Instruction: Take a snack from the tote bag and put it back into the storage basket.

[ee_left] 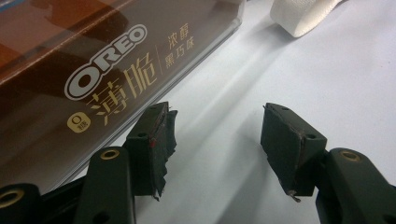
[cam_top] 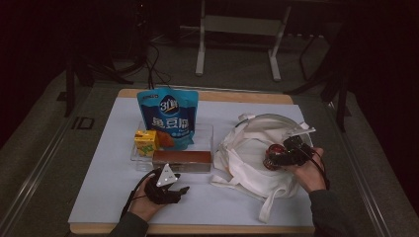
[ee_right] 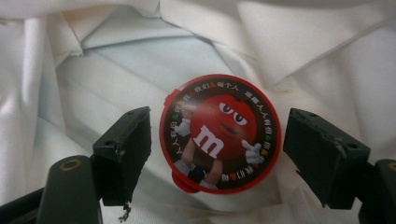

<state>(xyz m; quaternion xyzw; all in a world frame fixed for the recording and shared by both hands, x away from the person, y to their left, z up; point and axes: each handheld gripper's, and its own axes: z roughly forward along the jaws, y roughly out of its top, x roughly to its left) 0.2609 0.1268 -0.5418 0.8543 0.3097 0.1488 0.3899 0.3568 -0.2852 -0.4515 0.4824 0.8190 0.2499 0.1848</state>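
Now, M&M's tin: I see the round red M&M's tin (ee_right: 220, 133) lying face up on the white cloth of the tote bag (cam_top: 247, 158), at the middle of the right gripper view and at the right of the high view.
Tin to right tongs: it sits between the two jaws of my right tongs (ee_right: 217, 158), clear cloth showing on either side; the pads do not press on it.
Tin's shape: round, so no long axis to line up; the small tab on its rim points to the lower left of that frame.
Right tongs: spread wide, holding nothing, so I judge the tin set down in the bag.
Nearer hand: my right one, directly over the tin; the left is well apart, at the lower left of the high view.
Oreo box: the brown Oreo box (ee_left: 93, 88) lies flat along the front of the clear tray (cam_top: 136, 155), long axis running left to right in the high view.
Box to left tongs: up and left of my left tongs (ee_left: 215, 140), whose left jaw is just beside the box's near edge; I cannot tell if it touches.
Left tongs: roughly two-thirds open, empty, above bare white desk (cam_top: 113, 197).
Further out: a yellow drink carton (cam_top: 146, 141) and a blue snack pouch (cam_top: 168, 118) stand behind the box.
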